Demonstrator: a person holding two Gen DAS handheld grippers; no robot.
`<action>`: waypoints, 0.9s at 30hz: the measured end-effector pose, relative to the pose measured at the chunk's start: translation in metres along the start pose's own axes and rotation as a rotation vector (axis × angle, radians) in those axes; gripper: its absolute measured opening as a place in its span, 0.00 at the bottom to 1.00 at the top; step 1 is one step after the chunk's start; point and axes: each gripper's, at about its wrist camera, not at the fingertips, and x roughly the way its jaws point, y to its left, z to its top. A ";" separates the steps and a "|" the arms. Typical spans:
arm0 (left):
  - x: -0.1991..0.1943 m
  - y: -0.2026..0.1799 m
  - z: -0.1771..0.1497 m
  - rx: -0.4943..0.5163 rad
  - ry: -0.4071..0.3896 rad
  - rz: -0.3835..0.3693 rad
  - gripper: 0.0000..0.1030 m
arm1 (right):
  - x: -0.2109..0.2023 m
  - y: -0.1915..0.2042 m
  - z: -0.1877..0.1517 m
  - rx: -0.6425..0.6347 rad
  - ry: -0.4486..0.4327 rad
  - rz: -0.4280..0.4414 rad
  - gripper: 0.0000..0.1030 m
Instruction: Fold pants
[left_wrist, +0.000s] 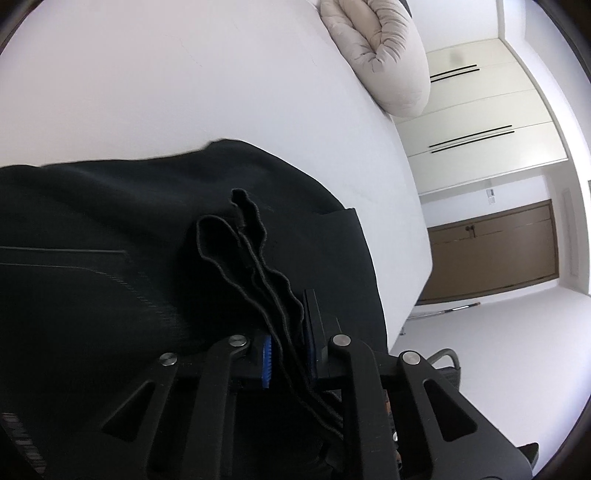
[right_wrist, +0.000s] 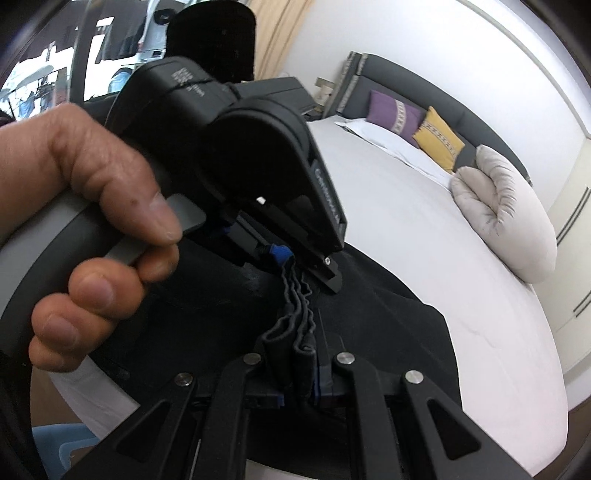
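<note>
Black pants lie on the white bed; in the right wrist view the pants spread over the bed's near part. My left gripper is shut on several bunched layers of the pants' edge between its blue pads. My right gripper is shut on the same bunched edge a short way along it. The left gripper shows in the right wrist view, held by a hand, pinching the folded band just ahead of my right gripper.
A rolled beige duvet lies at the far side of the bed; it also shows in the right wrist view. Purple and yellow cushions lean on a dark headboard. Wardrobe doors and a brown door stand beyond the bed's edge.
</note>
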 end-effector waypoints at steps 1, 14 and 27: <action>-0.002 0.002 -0.001 0.000 -0.002 0.010 0.12 | -0.001 0.004 -0.004 -0.006 0.004 0.004 0.11; -0.024 0.002 -0.010 0.068 -0.096 0.296 0.13 | 0.029 0.000 -0.018 0.052 0.146 0.174 0.62; 0.035 -0.055 -0.046 0.399 -0.025 0.469 0.13 | 0.106 -0.264 -0.078 0.911 0.192 0.779 0.13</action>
